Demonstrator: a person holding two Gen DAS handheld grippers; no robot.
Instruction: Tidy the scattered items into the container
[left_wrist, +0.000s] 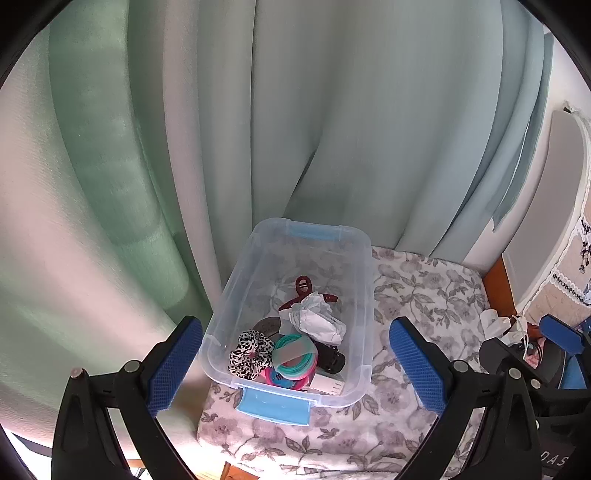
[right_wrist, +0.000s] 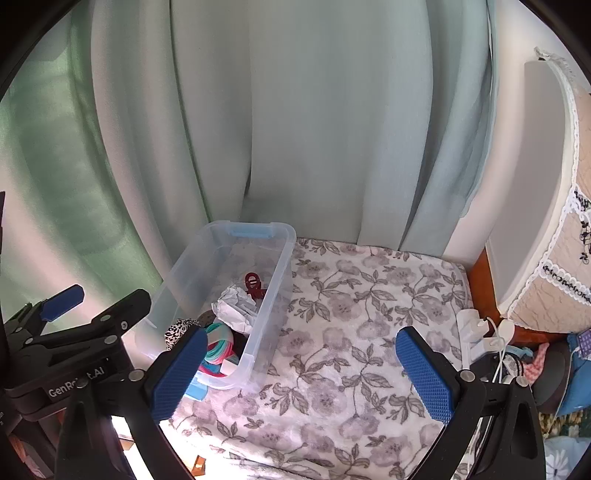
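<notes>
A clear plastic container (left_wrist: 364, 280) with blue latches stands on a floral blanket (left_wrist: 428, 295). Inside lie a dark red hair claw (left_wrist: 303, 290), crumpled white paper (left_wrist: 317, 319), a leopard-print scrunchie (left_wrist: 249, 354), teal and pink hair bands (left_wrist: 295, 360), a black item and a small white box. My left gripper (left_wrist: 295, 367) is open and empty, held above the container's near end. My right gripper (right_wrist: 301, 369) is open and empty over the blanket (right_wrist: 354, 317), right of the container (right_wrist: 280, 266). The left gripper also shows at the left in the right wrist view (right_wrist: 74, 314).
Pale green curtains (left_wrist: 258, 129) hang right behind the container. A white charger with cables (right_wrist: 476, 328) lies at the blanket's right edge, by a wooden frame (right_wrist: 484, 284) and a quilted, lace-trimmed cover (right_wrist: 554, 258). The blanket's left edge drops off beside the container.
</notes>
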